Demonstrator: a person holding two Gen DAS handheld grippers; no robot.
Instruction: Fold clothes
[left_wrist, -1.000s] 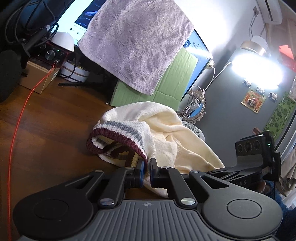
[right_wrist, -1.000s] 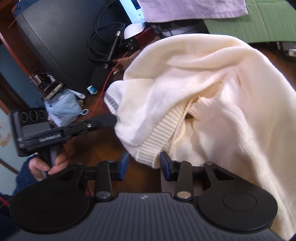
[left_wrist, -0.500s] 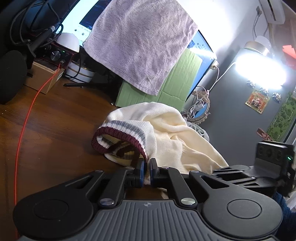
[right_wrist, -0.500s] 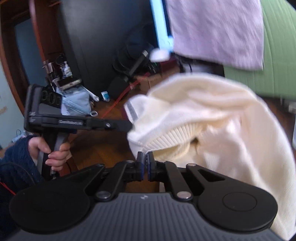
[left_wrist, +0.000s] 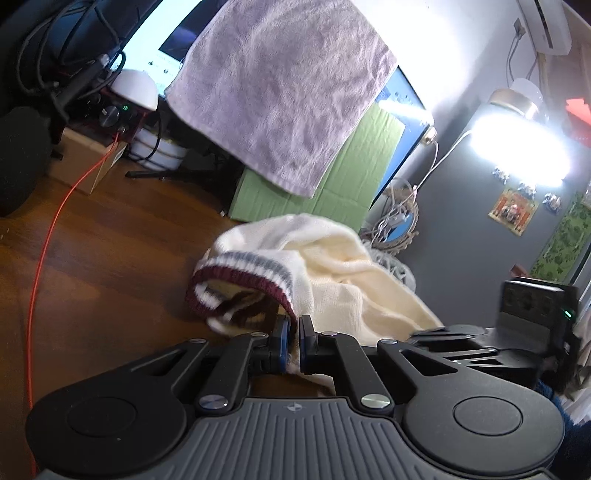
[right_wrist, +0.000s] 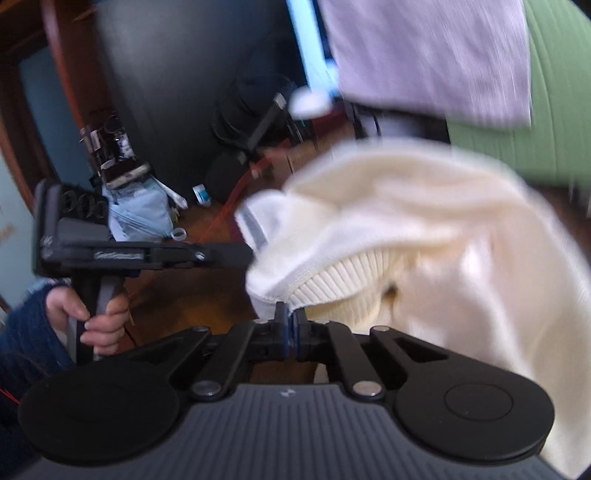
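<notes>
Both the left gripper (left_wrist: 291, 341) and right gripper (right_wrist: 290, 334) are clamped on the cream sweater (left_wrist: 343, 273), which bunches up just beyond them, far side and to the right.

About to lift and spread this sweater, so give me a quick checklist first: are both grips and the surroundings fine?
1. Left gripper shut on sweater by the striped hem: ok.
2. Right gripper shut on the ribbed edge: ok.
3. Sweater flat: not ok, bunched.
4. Orange cable away from sweater: ok.
5. Hanging towel apart from sweater: ok.
6. Grip depth: cannot tell, right view blurred.
</notes>
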